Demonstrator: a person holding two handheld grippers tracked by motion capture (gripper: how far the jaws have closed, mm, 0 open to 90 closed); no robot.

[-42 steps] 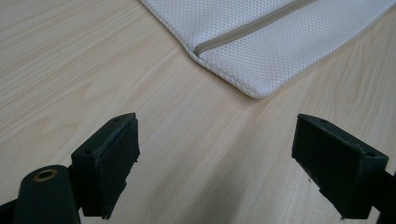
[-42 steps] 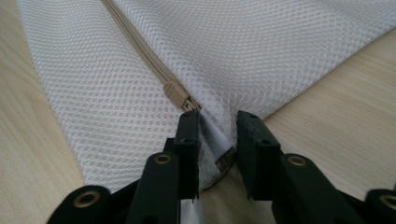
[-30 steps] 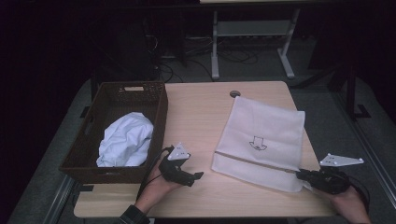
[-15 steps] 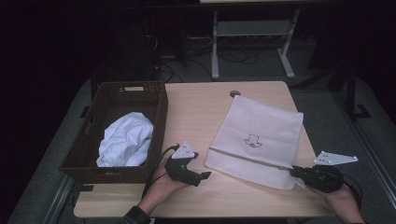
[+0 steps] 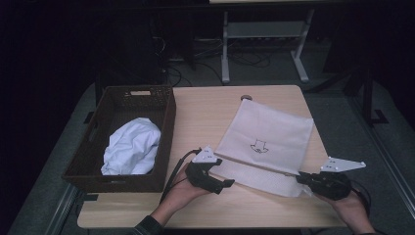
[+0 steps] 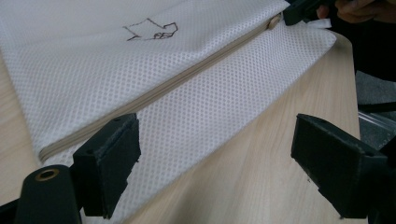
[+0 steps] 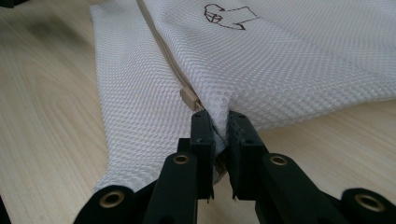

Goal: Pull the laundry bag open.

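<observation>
basket left on table, cloth inside; mesh bag right.

White mesh bag, beige zipper; dark brown basket; pale wood table

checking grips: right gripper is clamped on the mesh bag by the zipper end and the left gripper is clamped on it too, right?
Not quite. The right gripper is shut on the mesh bag, but the left gripper stands open over the bag's edge, as the left gripper view shows.
</observation>
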